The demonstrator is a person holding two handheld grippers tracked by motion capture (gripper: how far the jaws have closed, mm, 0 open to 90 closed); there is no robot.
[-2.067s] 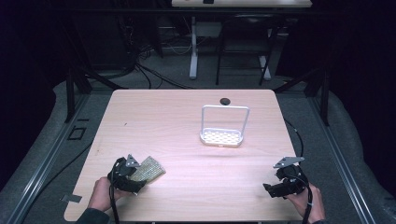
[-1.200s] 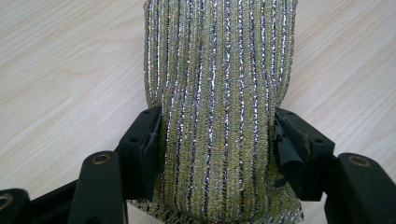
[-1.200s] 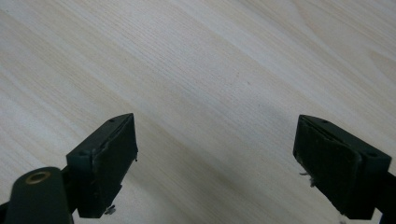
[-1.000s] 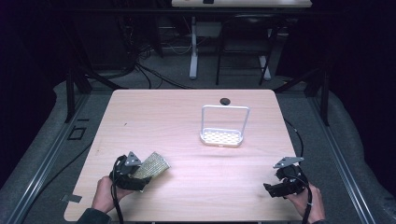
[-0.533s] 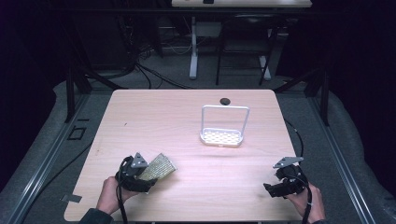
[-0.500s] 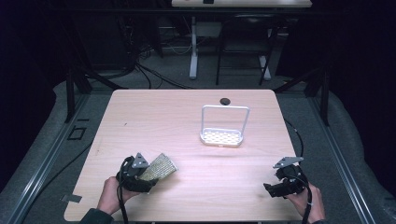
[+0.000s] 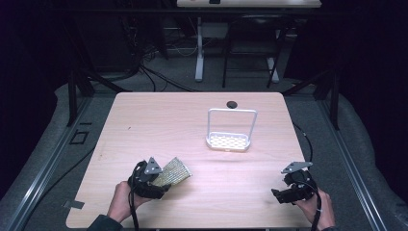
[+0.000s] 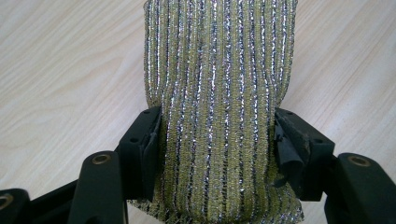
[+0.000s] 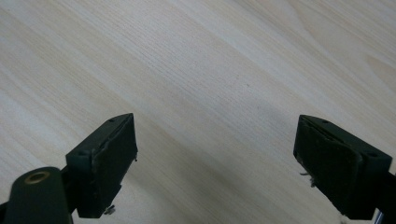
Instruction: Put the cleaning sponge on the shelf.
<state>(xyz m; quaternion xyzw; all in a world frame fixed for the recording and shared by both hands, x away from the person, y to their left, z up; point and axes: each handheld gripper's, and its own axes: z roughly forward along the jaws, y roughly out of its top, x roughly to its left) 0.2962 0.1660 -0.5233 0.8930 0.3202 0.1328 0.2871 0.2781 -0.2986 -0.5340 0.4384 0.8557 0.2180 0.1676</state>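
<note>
A glittery yellow and silver scouring pad sticks out ahead of my left gripper, near the front left of the wooden table. The left gripper is shut on the pad, with its black pads pressing in both sides so the fabric bulges between them. My right gripper rests in a hand at the front right, jaws wide open over bare wood with nothing between them.
A small white rack with a tall wire loop handle stands right of the table's centre. A small black round object lies near the far edge. Cables and table legs sit on the dark floor beyond.
My left gripper has carried the scouring pad a little to the right across the front of the table. The right gripper has stayed where it was.
</note>
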